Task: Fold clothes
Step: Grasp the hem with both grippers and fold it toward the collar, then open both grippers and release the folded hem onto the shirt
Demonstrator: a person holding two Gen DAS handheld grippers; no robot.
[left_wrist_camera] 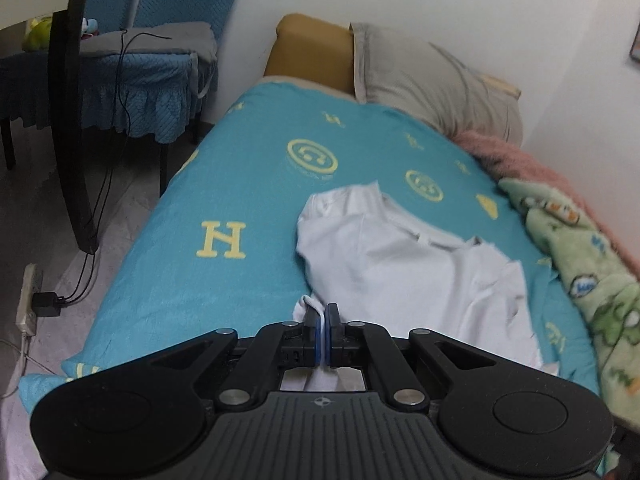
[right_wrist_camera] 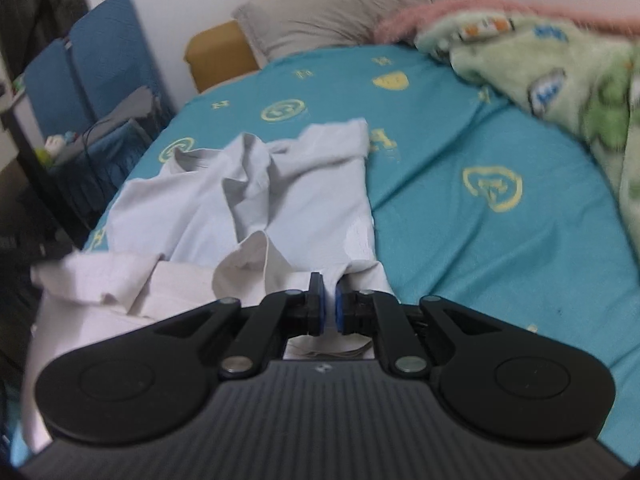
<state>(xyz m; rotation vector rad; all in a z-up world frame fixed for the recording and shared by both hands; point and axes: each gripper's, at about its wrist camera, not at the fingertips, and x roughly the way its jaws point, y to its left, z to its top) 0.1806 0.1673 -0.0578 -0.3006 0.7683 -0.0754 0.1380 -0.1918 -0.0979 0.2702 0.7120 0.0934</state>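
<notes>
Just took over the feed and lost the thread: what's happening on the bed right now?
A person is folding a white T-shirt on the teal bedsheet, with a handheld gripper in each hand. The left gripper is shut on a bit of the shirt's near edge, and the right gripper pinches another bit of that near edge. The shirt lies rumpled, collar toward the grey pillow, with no neat fold yet.

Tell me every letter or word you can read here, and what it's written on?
"H": big yellow letter printed on the turquoise bed sheet, repeated smaller across it.
Yellow round emblems on that sheet: marks inside too blurred to read.
Green cartoon fleece blanket: blue and orange patches, too blurred to read.
White T-shirt: no writing visible.
</notes>
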